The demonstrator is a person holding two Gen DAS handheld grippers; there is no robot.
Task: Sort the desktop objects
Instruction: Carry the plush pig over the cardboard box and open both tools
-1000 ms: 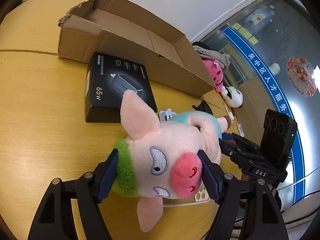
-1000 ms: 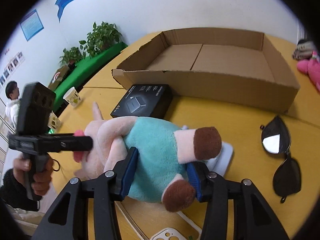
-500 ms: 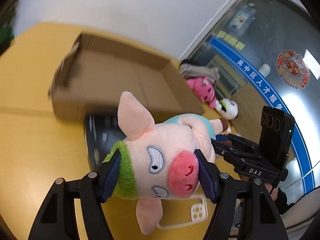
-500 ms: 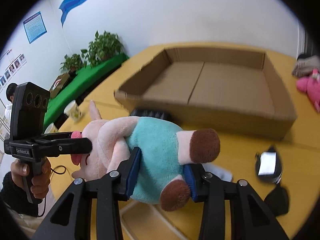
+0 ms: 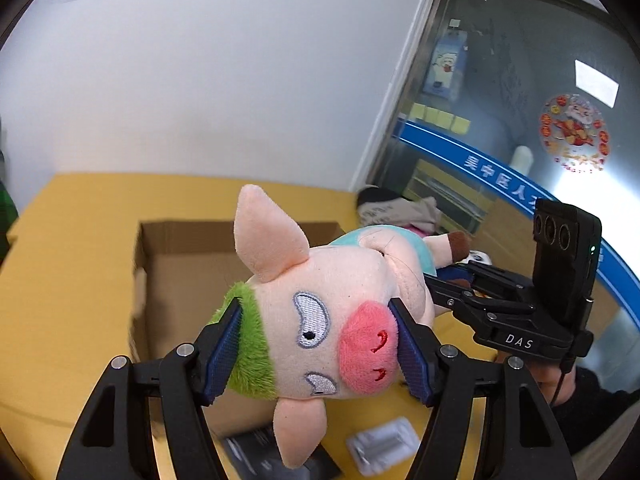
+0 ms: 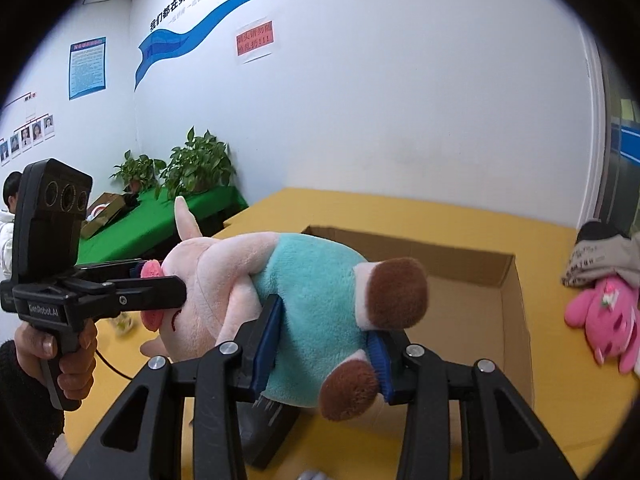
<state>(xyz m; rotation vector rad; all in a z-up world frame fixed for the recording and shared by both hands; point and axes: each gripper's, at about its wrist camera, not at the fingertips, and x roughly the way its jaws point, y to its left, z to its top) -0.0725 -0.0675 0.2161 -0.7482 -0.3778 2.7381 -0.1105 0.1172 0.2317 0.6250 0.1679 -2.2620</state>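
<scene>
A pink plush pig (image 5: 332,320) with a green tuft and teal shirt (image 6: 316,312) hangs in the air between both grippers. My left gripper (image 5: 320,352) is shut on its head, blue pads on the tuft and the snout. My right gripper (image 6: 324,344) is shut on its teal body, near the brown feet. The pig is held above the near edge of an open cardboard box (image 5: 176,264), which also shows in the right wrist view (image 6: 472,304). The box looks empty where visible.
A black 65W box (image 5: 272,456) and a white item (image 5: 380,444) lie on the yellow table (image 5: 72,280) below the pig. A pink plush (image 6: 608,320) and a grey cloth (image 6: 600,260) lie right of the cardboard box. Green bench with plants (image 6: 176,216) behind.
Both grippers have lifted the pig well up from the table and carried it toward the cardboard box; the black box and phone case have dropped low or out of view.
</scene>
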